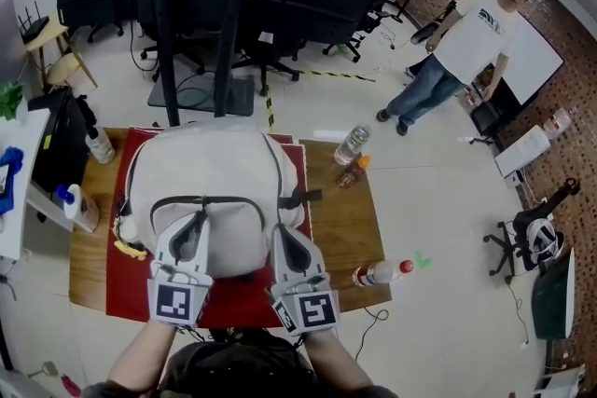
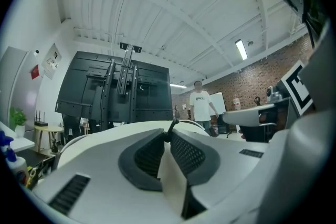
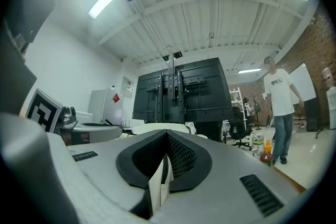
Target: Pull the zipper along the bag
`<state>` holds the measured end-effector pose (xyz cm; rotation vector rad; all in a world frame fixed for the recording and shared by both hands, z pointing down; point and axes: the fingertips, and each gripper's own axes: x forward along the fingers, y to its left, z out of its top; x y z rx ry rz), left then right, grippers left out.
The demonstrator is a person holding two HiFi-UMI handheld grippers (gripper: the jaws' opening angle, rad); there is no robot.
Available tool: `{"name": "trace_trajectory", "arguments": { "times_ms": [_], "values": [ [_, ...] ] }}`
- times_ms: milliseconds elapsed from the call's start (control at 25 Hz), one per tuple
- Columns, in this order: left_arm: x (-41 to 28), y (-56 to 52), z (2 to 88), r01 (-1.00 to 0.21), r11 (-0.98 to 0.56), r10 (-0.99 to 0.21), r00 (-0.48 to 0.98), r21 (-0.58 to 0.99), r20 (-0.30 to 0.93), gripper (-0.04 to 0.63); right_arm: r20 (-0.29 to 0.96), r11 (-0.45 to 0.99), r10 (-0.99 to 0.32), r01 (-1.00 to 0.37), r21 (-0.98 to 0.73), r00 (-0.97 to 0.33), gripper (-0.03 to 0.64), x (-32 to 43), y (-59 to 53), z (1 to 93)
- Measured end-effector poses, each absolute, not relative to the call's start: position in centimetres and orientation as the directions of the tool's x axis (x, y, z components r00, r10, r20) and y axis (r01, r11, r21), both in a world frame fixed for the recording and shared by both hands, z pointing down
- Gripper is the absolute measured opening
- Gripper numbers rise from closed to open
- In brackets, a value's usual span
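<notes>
A cream backpack (image 1: 219, 163) lies on a red mat (image 1: 126, 294) on the wooden table (image 1: 345, 228). A dark zipper line (image 1: 233, 199) curves across its near part. My left gripper (image 1: 198, 221) sits at the left end of that line. In the left gripper view the left gripper (image 2: 169, 134) is shut, with a thin black zipper pull (image 2: 171, 127) standing up at its tips and cream fabric between the jaws. My right gripper (image 1: 283, 233) is at the bag's near right side. In the right gripper view the right gripper (image 3: 168, 136) is shut on a fold of cream bag fabric (image 3: 159, 186).
A clear water bottle (image 1: 352, 144) and a small orange-capped bottle (image 1: 352, 172) stand right of the bag. A red-capped bottle (image 1: 378, 273) lies at the table's near right corner. A white bottle (image 1: 98, 144) stands at the far left. A person (image 1: 462, 51) stands beyond; a black stand (image 1: 201, 14) rises behind the table.
</notes>
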<state>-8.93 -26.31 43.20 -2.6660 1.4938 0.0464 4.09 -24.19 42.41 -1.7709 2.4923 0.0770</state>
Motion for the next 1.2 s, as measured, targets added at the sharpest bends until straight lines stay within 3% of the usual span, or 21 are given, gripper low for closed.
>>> {"name": "trace_trajectory", "arguments": {
  "times_ms": [160,400,600,840,1200],
  "values": [
    [-8.9,-26.4,42.9,-0.87,-0.489,-0.868,0.492,-0.063,-0.066,0.046,0.012,0.382,-0.924,-0.924,-0.021,-0.382,0.01,3.8,-25.6,44.3],
    [-8.8,-26.2,42.6,-0.89,-0.451,-0.888,0.455,-0.068,-0.065,0.046,0.081,0.436,-0.896,-0.899,-0.033,-0.437,0.02,3.7,-26.7,45.0],
    [-8.8,-26.1,42.5,-0.902,-0.428,-0.9,0.431,-0.066,-0.06,0.046,0.165,0.497,-0.851,-0.866,-0.054,-0.498,0.097,2.7,-27.2,46.8],
    [-8.8,-26.1,41.9,-0.909,-0.411,-0.908,0.415,-0.063,-0.063,0.046,0.267,0.524,-0.812,-0.85,-0.06,-0.519,0.149,2.0,-27.9,49.1],
    [-9.2,-26.3,42.3,-0.918,-0.395,-0.916,0.397,-0.043,-0.057,0.046,0.328,0.496,-0.82,-0.869,-0.004,-0.469,0.145,1.2,-29.7,51.1]
  ]
}}
